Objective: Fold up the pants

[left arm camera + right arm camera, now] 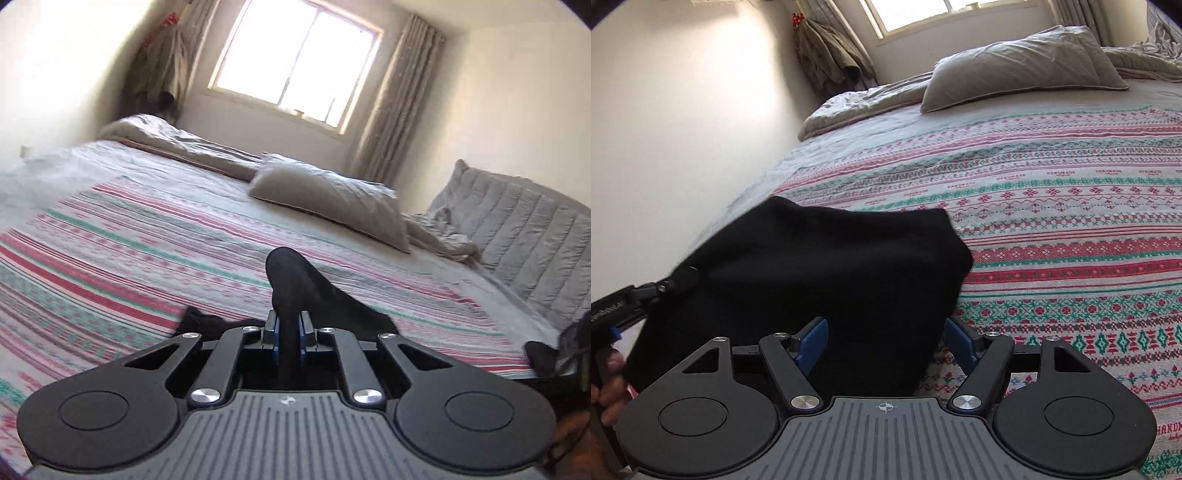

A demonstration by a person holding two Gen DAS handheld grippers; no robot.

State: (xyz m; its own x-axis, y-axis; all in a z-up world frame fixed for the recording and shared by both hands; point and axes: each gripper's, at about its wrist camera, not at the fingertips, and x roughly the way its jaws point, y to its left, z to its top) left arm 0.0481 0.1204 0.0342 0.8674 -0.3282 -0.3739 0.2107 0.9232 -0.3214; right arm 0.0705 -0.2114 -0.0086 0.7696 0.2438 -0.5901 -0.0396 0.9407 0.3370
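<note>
The black pants [295,280] bulge up from the patterned blanket just beyond my left gripper [289,325], which is shut on a fold of them. In the right wrist view the pants [827,266] spread as a wide dark sheet, lifted at the left where the left gripper [685,277] pinches their edge, with a hand [609,376] holding it. My right gripper [886,332] stands open near the bed's front. Its blue pads [814,338] flank the lower part of the cloth without squeezing it. The pants' far parts are hidden under their own folds.
The bed carries a pink, green and white patterned blanket [1052,221]. A grey pillow [1015,62] and a crumpled quilt [868,99] lie at the far end below the window [299,59]. A padded grey headboard [524,229] stands on the right. Clothes hang in the corner [831,51].
</note>
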